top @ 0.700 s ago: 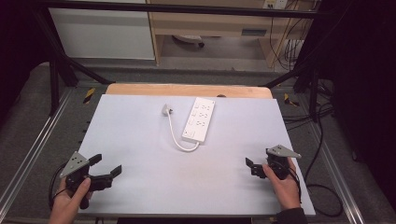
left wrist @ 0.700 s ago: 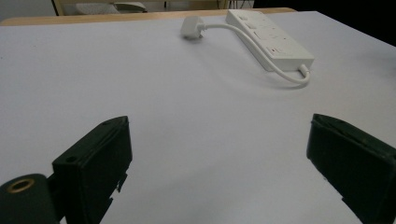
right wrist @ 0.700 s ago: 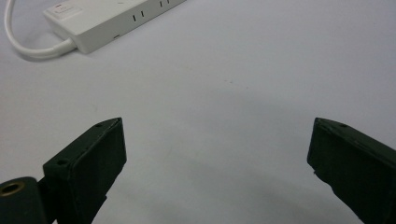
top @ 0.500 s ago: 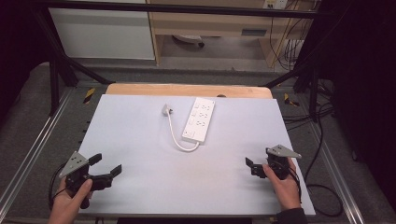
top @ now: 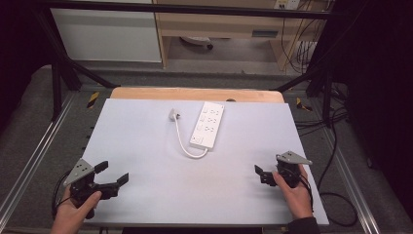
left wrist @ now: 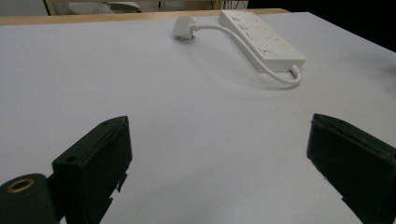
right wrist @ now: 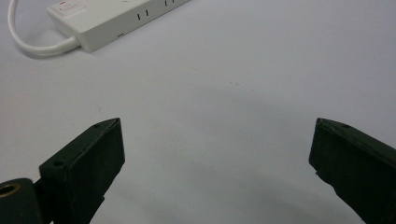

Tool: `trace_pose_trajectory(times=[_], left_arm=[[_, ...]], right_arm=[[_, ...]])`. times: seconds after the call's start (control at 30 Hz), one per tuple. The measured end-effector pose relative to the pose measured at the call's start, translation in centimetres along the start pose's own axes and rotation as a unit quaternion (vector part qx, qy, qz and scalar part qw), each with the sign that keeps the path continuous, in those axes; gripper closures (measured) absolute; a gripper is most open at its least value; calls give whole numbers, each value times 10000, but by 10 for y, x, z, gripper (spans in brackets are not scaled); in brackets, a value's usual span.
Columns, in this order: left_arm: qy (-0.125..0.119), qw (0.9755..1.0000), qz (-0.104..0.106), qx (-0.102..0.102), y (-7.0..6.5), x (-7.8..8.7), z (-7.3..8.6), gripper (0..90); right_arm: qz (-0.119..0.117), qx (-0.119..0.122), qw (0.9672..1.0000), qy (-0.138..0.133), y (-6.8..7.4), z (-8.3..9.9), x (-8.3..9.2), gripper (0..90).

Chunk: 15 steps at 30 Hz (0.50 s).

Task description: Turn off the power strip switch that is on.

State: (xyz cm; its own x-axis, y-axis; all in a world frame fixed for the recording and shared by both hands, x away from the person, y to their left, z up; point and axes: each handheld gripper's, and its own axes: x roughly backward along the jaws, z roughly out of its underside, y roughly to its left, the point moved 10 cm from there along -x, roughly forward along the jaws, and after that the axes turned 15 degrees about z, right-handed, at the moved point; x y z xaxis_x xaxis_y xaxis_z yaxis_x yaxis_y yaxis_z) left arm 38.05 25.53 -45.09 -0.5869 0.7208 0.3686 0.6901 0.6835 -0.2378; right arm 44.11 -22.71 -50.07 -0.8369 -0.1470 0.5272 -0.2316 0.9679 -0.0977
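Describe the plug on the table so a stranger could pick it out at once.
On the white table, find the white power strip lying toward the far edge. A white cord loops from its near end to the plug, the small white block lying to its left.

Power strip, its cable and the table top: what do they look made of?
Power strip: looks like white moulded plastic, smooth with a slight sheen, crisp slot cut-outs. Cable: white, probably a flexible rubbery or PVC jacket, since it lies in a soft loop. Table top: pale matte sheet, maybe laminate or paper; a wood-coloured edge shows along the far side.
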Motion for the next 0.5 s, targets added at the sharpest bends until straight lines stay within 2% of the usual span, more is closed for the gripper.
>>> trace_pose_trajectory(times=[0.33,0.5], left_arm=[[-39,9999,104,80,-4,-1,-3,66],[-129,9997,179,140,-5,0,-10,66]], right_arm=[[52,-3,10000,24,-1,1,-1,36],[1,-12,10000,13,0,0,0,35]])
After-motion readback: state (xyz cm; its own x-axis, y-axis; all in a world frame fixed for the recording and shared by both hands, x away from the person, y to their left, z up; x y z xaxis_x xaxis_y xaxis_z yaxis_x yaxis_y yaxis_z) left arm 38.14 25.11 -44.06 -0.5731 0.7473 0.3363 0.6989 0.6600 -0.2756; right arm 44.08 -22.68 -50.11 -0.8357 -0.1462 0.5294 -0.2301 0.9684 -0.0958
